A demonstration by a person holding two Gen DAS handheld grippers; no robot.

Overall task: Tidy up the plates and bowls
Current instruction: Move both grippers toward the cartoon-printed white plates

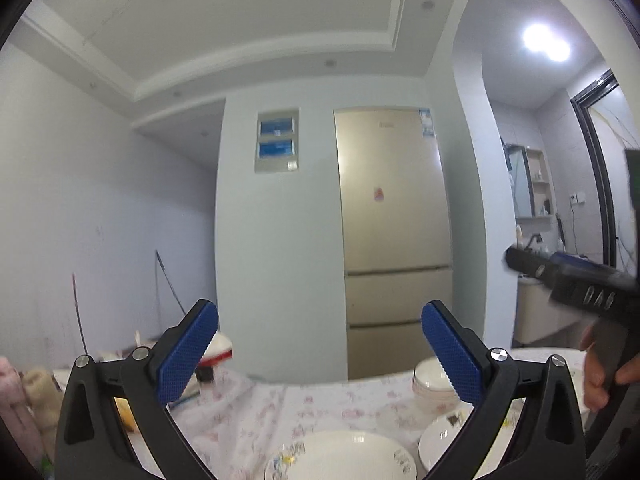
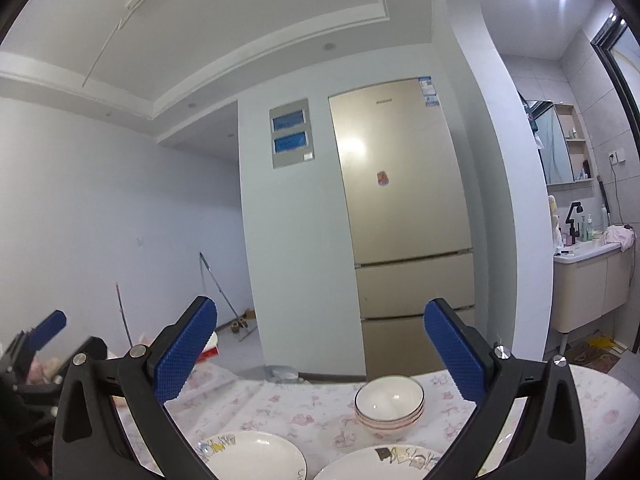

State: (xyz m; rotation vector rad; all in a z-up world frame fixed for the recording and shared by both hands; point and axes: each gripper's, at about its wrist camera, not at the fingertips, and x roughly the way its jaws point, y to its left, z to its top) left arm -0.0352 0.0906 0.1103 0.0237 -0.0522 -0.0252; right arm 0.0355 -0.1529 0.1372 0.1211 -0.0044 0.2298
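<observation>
While both grippers hang above the floral tablecloth [image 2: 288, 404], their blue-padded jaws stand wide apart with nothing between them. From the right gripper [image 2: 320, 354], a stack of white bowls [image 2: 390, 404] sits at about 5 o'clock, one white plate [image 2: 256, 458] at 7 o'clock and a second plate [image 2: 376, 464] at 6 o'clock. From the left gripper [image 1: 320, 354], the nearest plate [image 1: 340, 456] lies at 6 o'clock. A beige fridge [image 2: 404, 208] stands behind, at 12 o'clock.
</observation>
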